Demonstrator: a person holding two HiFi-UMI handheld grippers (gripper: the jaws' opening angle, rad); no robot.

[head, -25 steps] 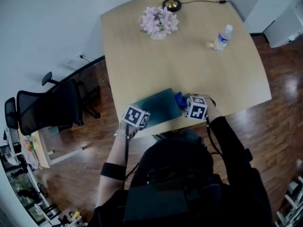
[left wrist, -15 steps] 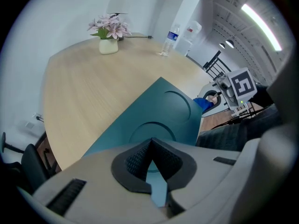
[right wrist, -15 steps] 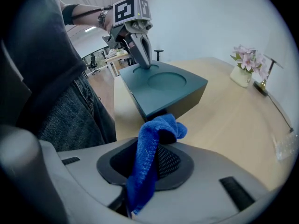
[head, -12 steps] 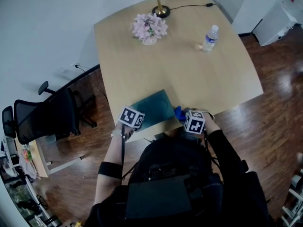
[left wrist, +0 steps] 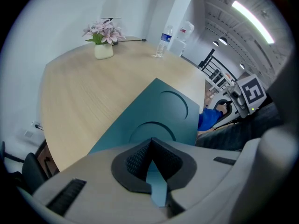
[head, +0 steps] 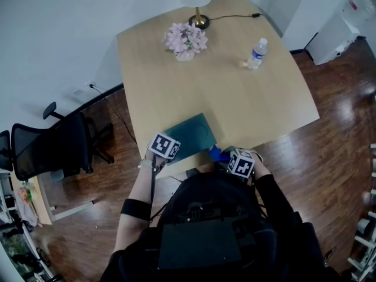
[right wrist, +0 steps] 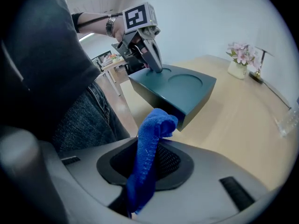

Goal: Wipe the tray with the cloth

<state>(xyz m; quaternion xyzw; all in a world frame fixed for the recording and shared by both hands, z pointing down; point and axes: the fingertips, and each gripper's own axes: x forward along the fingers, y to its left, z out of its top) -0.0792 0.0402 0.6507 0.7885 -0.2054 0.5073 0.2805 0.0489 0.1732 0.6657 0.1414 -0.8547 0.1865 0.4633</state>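
Observation:
A dark teal tray (head: 189,133) with two round recesses lies at the near edge of the wooden table (head: 223,93). My left gripper (head: 167,148) is shut on the tray's near left edge; in the left gripper view a teal strip of tray (left wrist: 159,111) sits pinched between the jaws of the left gripper (left wrist: 150,164). My right gripper (head: 235,159) hangs just off the tray's near right corner, shut on a blue cloth (head: 216,154). In the right gripper view the cloth (right wrist: 150,139) stands up from the right gripper (right wrist: 148,160), short of the tray (right wrist: 182,85).
At the table's far side stand a vase of pink flowers (head: 185,42), a lamp base (head: 198,21) with its cable, and a water bottle (head: 255,53). A black office chair (head: 53,148) stands on the wood floor to the left.
My right gripper has drawn back with the cloth from the tray's right side toward the table's near edge. The left gripper has kept its hold on the tray.

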